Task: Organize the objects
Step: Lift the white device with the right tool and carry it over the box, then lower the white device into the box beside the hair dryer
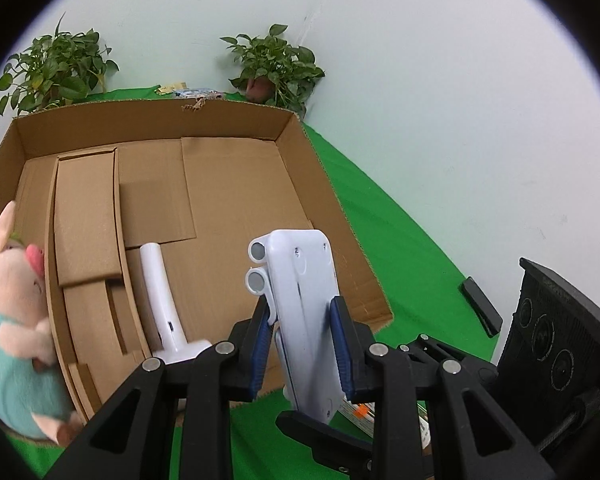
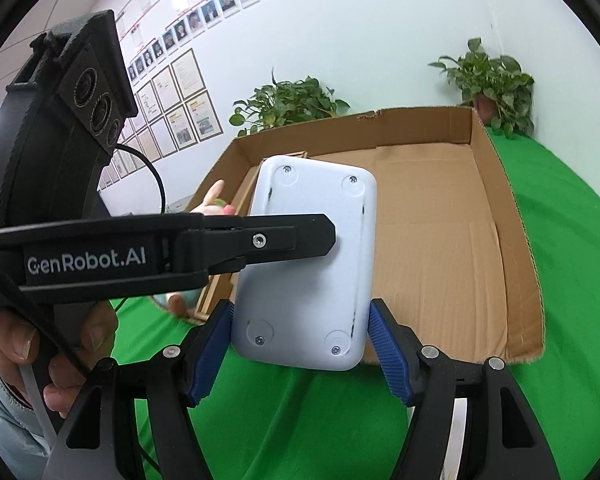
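Note:
My left gripper is shut on a flat white plastic device with two round ports at its top, held upright above the near edge of an open cardboard box. In the right wrist view the same white device shows its screwed back, pinched by the left gripper's black finger coming from the left. My right gripper is open, its blue pads either side of the device's lower end without clearly pressing it. A white handle-shaped item lies in the box.
A pink pig plush in a teal outfit leans at the box's left wall. Two potted plants stand behind the box on the green cloth. A small black block lies right of the box. A white wall is behind.

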Demonstrator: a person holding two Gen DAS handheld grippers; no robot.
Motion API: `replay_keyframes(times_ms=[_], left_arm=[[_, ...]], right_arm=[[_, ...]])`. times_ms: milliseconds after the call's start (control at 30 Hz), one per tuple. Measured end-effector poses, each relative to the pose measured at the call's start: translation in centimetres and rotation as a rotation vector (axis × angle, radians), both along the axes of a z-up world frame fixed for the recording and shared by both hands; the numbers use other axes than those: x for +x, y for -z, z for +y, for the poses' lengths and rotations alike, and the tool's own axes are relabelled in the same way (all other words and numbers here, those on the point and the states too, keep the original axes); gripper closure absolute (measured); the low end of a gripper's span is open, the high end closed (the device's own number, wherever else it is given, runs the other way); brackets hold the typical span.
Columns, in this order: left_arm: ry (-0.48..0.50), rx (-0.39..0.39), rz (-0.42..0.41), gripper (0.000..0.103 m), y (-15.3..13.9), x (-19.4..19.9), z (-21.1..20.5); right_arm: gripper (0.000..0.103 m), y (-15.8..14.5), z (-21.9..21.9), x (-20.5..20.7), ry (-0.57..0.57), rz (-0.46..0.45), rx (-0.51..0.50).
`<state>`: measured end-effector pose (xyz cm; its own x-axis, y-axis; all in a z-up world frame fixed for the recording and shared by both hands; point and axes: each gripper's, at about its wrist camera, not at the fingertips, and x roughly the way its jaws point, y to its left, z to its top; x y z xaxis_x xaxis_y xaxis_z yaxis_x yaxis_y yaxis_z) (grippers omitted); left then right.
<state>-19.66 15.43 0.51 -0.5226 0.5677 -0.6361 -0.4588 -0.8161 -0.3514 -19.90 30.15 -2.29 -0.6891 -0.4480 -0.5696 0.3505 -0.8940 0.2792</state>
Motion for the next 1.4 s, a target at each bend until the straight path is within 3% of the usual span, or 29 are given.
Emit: replay_keyframes(times_ms=[300,767,900,1100,1400], left_arm=[[-0.013,-0.02,-0.147,0.076,3.5,-4.6,0.5],[-0.045,-0.042,-0.286,0.076,8.0,-8.3,1.3],[-0.057,-0.051,-0.303,0.073,8.6,-8.6,1.1],[-0.079,-0.126,-0.298,0.072,8.5,-8.1,1.1],[-0.092,-0.12,-0.287,0.072,8.3,-8.4,0.1]], right_arm=[[0.038,3.0,1.0,-5.1,-0.008,-0.169,-0.065],[0.038,7.4,2.0,-8.8,-0.002,-0.336,-0.113],[0.038,7.9,1.7,-9.0,-0.002,-0.349,-0.088],[0.038,8.3,1.5,-9.2,0.009,-0.362,-0.04],[0.037,8.3,1.2,-9.2,-0.009,-0.387,0.003]])
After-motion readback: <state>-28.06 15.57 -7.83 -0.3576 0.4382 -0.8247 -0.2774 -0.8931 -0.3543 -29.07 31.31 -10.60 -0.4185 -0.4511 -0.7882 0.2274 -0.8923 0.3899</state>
